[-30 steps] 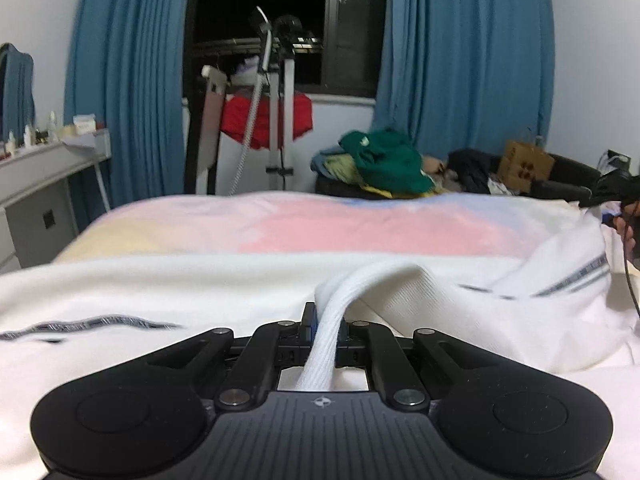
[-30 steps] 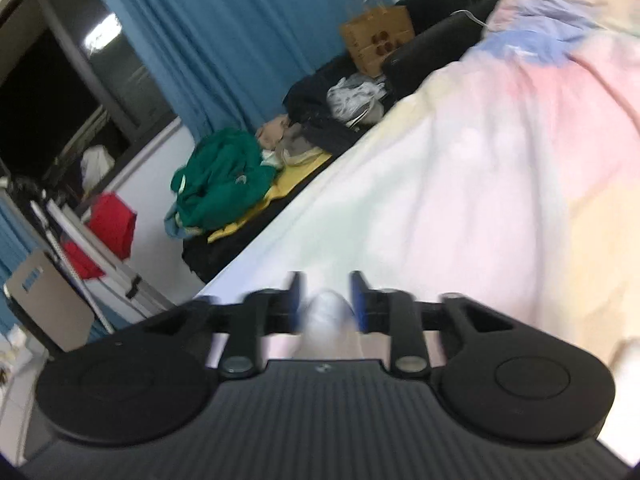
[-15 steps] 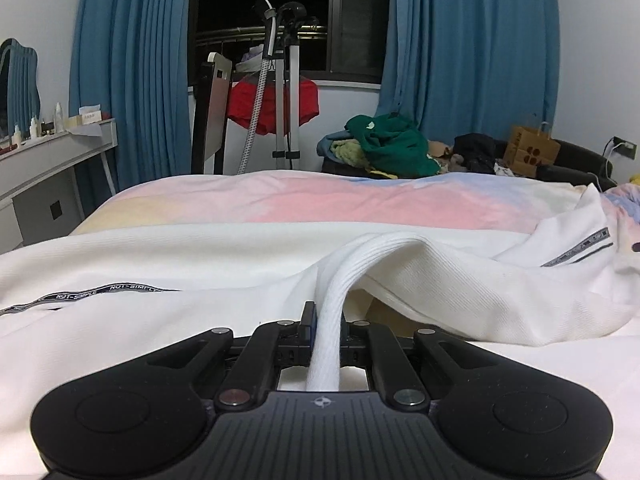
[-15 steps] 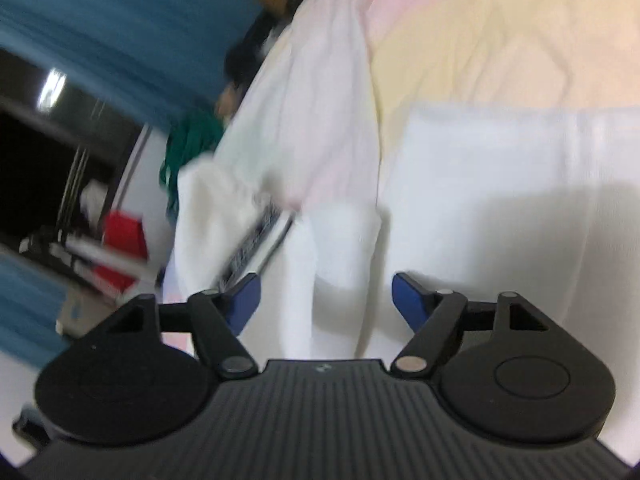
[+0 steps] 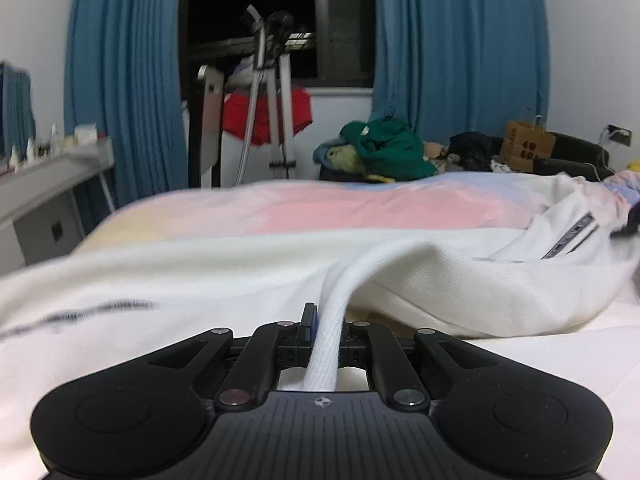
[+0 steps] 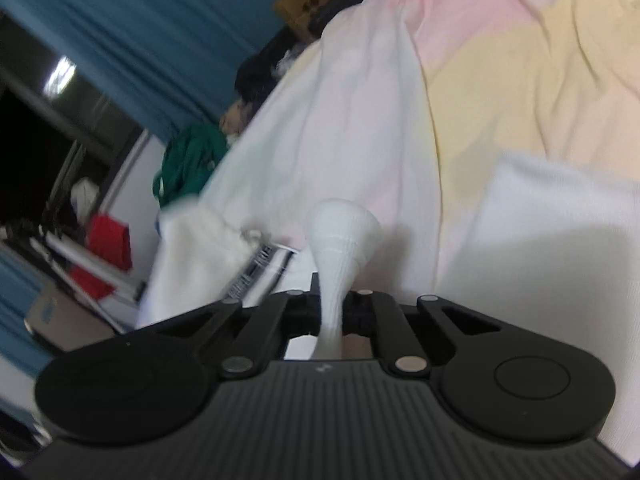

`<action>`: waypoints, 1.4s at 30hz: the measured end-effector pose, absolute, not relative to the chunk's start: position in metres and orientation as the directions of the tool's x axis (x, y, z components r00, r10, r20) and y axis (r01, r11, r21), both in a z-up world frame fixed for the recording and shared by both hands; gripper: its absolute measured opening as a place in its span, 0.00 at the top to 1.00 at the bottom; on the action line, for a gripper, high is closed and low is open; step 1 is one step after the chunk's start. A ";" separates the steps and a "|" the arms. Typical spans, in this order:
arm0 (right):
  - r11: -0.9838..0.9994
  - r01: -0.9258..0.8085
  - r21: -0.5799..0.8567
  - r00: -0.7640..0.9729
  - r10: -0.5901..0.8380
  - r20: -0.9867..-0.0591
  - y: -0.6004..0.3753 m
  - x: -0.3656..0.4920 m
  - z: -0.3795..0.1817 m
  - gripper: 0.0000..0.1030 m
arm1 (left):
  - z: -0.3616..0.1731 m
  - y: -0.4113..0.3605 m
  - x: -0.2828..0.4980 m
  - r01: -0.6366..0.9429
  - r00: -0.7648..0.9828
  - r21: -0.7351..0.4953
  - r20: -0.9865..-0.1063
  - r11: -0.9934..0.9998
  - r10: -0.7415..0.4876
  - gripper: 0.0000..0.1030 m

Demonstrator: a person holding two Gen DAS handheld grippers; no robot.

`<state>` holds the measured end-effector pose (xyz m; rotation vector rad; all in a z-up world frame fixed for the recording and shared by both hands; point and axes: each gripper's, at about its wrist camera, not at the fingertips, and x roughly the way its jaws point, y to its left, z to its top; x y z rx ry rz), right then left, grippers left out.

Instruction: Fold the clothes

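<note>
Half a second ago your right tongs [image 6: 332,312] gaped wide; now they are clamped on a ribbed white fold of the white garment [image 6: 344,240] at lower centre. Your left tongs [image 5: 326,330] stay pinched on another ribbed band of the garment, which lies spread across the pastel bed [image 5: 320,204].

no lettering is readable; the white garment's [image 5: 460,280] printed band [image 5: 572,236] is blurred.
</note>
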<state>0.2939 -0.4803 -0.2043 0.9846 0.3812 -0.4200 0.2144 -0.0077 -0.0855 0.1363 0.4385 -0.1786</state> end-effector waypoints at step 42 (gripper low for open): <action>0.962 0.035 0.271 0.902 0.086 -0.423 -0.278 0.034 -0.068 0.13 | -0.005 -0.001 -0.003 0.324 0.804 -0.013 -0.523 0.946 -0.283 0.00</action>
